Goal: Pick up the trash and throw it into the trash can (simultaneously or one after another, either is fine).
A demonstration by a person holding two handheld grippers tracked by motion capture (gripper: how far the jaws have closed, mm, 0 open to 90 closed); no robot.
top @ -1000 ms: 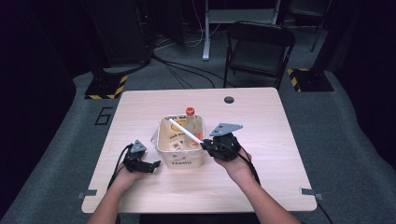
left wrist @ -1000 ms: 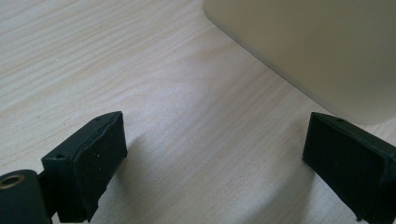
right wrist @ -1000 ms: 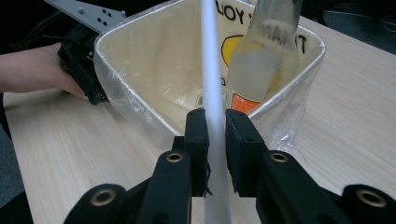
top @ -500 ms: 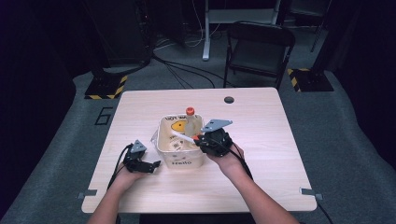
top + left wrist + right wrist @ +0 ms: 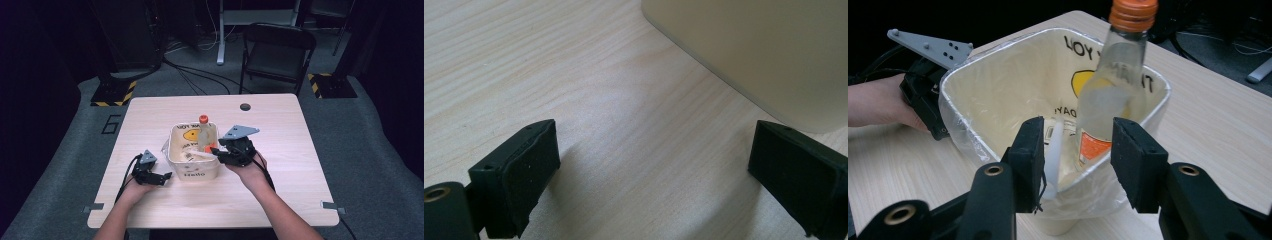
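While my right gripper (image 5: 1075,160) hangs at the near rim of the cream bin (image 5: 176,159), its jaws have just been opening, nothing pinched; the white spoon (image 5: 1054,150) leans inside the bin beside the orange-capped bottle (image 5: 1108,95). My left gripper (image 5: 659,175) rests wide on the table (image 5: 574,75), just beside the bin.

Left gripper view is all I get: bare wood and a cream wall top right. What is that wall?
Observer: It is the side of a cream bin lined with a clear bag.
Operator: Anything in it?
Observer: A clear bottle with an orange cap stands inside.
Operator: What else?
Observer: The right tool is at the bin's rim. Its jaws have just been opening, and a white stick stands between them, not pinched.
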